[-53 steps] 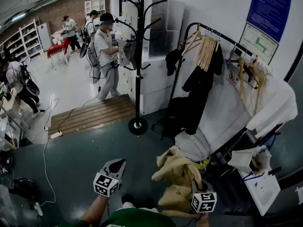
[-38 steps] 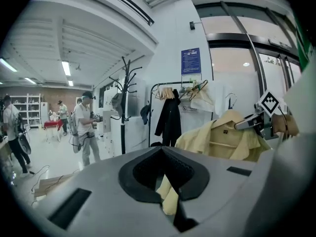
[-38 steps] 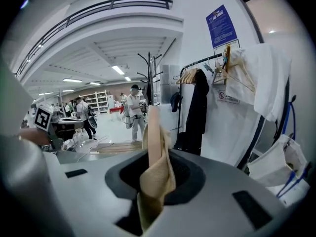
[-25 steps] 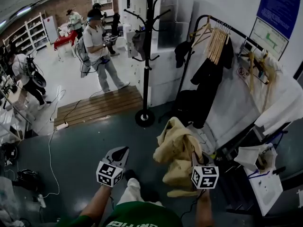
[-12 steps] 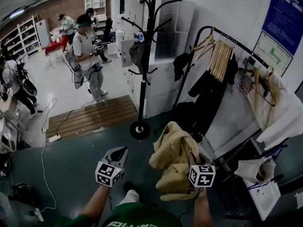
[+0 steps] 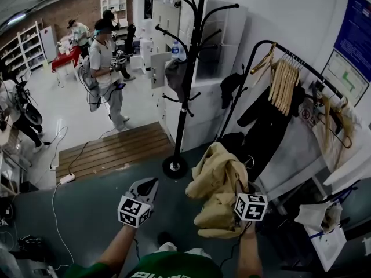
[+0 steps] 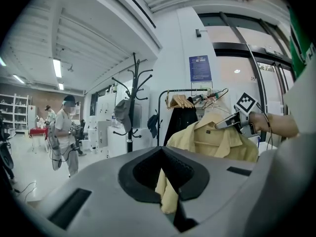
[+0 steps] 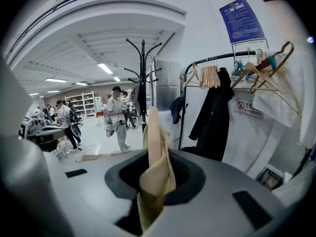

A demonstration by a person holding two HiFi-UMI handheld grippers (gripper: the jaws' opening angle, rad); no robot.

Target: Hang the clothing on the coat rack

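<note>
A tan shirt [image 6: 215, 181] hangs bunched from my right gripper [image 6: 242, 192], which is shut on its fabric near the collar. The right gripper view shows the cloth [image 8: 155, 174] pinched between the jaws. The black coat rack [image 6: 186, 80] stands just beyond and left of the shirt, its round base [image 6: 174, 167] on the floor and a grey cap [image 6: 174, 71] on one hook. My left gripper [image 6: 148, 184] hovers left of the shirt, shut and empty. The left gripper view shows the shirt [image 7: 212, 142] spread out, with the right gripper [image 7: 224, 124] at its shoulder and the rack [image 7: 133, 98] behind.
A black garment rail [image 6: 272, 45] with wooden hangers and a dark coat [image 6: 269, 117] stands at the right by the wall. A wooden platform [image 6: 110, 149] and white lockers [image 6: 165, 22] lie behind the rack. People [image 6: 107, 57] work farther back. A cable [image 6: 55, 190] runs over the floor.
The right gripper has carried the tan shirt up from the low pile at the right and left toward the coat rack. The left gripper has kept its place.
</note>
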